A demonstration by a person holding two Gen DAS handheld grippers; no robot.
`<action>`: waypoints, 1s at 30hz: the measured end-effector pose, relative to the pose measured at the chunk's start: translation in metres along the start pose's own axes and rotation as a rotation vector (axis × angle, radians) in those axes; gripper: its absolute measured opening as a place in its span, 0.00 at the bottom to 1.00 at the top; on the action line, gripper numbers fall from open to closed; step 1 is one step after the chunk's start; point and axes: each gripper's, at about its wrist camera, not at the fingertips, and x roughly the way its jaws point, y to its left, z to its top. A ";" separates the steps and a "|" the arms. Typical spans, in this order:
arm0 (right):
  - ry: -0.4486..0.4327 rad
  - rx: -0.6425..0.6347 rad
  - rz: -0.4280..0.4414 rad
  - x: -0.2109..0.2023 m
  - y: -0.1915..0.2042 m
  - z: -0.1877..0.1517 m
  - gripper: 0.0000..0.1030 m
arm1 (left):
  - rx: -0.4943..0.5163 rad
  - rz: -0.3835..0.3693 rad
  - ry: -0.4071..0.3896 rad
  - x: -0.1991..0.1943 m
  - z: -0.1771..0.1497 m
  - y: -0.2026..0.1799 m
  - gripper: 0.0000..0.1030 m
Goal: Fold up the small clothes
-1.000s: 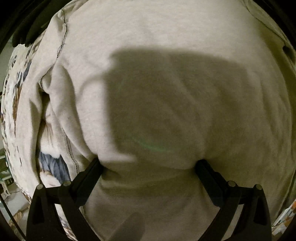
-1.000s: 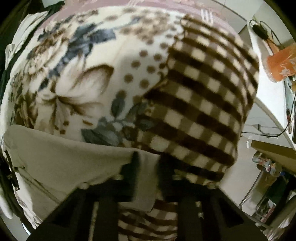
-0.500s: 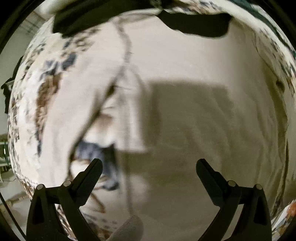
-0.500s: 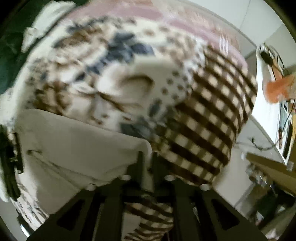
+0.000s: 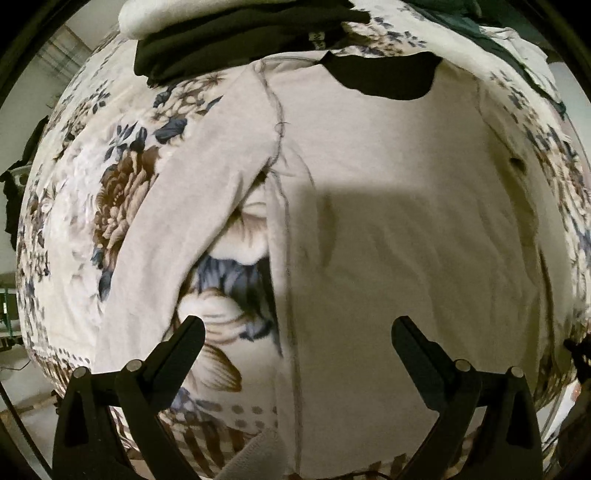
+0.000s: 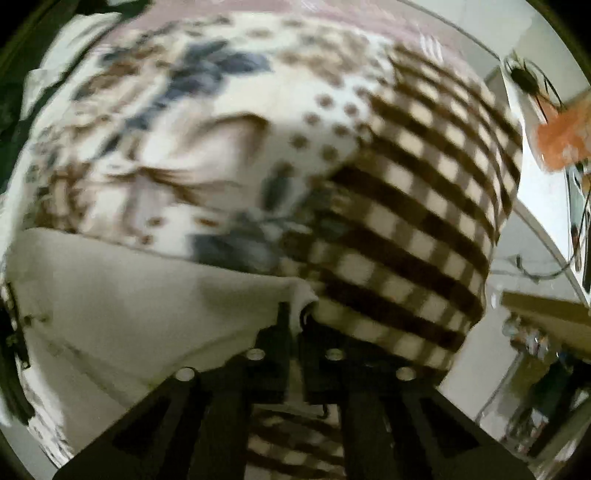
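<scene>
A beige long-sleeved shirt [image 5: 399,236] lies spread flat on a floral blanket [image 5: 92,206], its neck at the far side and one sleeve [image 5: 177,240] angled down to the left. My left gripper [image 5: 295,332] is open and empty, raised above the shirt's lower part. In the right wrist view my right gripper [image 6: 297,317] is shut on a corner of the beige shirt [image 6: 147,295], at the edge of the blanket's brown checked border [image 6: 413,229].
Dark folded clothes [image 5: 236,37] and a white item lie at the far edge of the blanket. A dark green garment [image 5: 495,33] sits far right. A white table [image 6: 543,184] with cables and an orange object [image 6: 565,136] stands right of the bed.
My left gripper has lifted away from the shirt, where its open fingers pressed into the cloth, and more of the shirt and sleeve shows. My right gripper stays shut on the shirt corner and has shifted slightly.
</scene>
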 end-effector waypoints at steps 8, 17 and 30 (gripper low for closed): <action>-0.249 -0.286 0.069 -0.113 0.099 -0.008 0.03 | 0.024 0.004 -0.042 -0.024 -0.010 -0.010 1.00; -0.325 -0.874 0.136 -0.164 0.277 -0.151 0.03 | -0.126 0.045 -0.078 -0.038 -0.024 0.050 1.00; -0.076 -1.646 -0.071 -0.021 0.261 -0.441 0.03 | -0.457 0.251 -0.005 -0.018 -0.130 0.198 1.00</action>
